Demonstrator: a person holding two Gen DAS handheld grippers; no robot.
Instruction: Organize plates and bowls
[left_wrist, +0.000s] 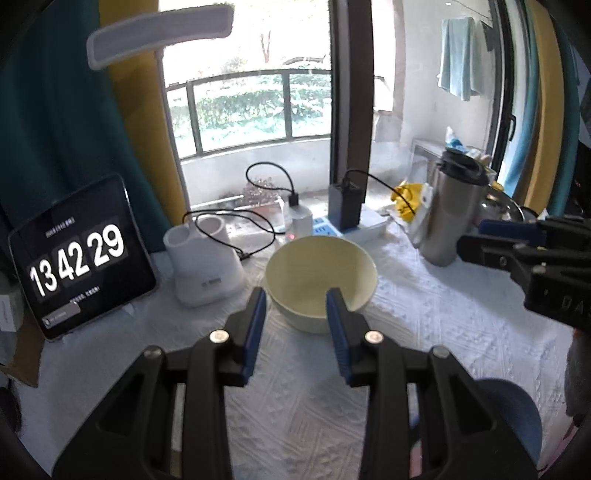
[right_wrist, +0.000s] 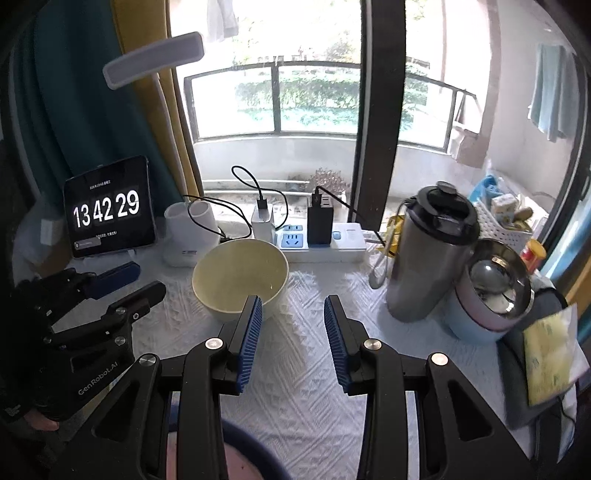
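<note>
While both tongs stand apart and empty, your left tongs (left_wrist: 295, 295) sit nearer the cream bowl (left_wrist: 320, 282) on the tabletop (left_wrist: 424, 321), dead ahead; from your right tongs (right_wrist: 293, 302) it lies ahead-left.

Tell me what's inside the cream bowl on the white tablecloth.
The cream bowl looks empty: its far inner wall and most of the bottom show bare. The near part of the inside is hidden by its own rim in both views and by the left gripper.
</note>
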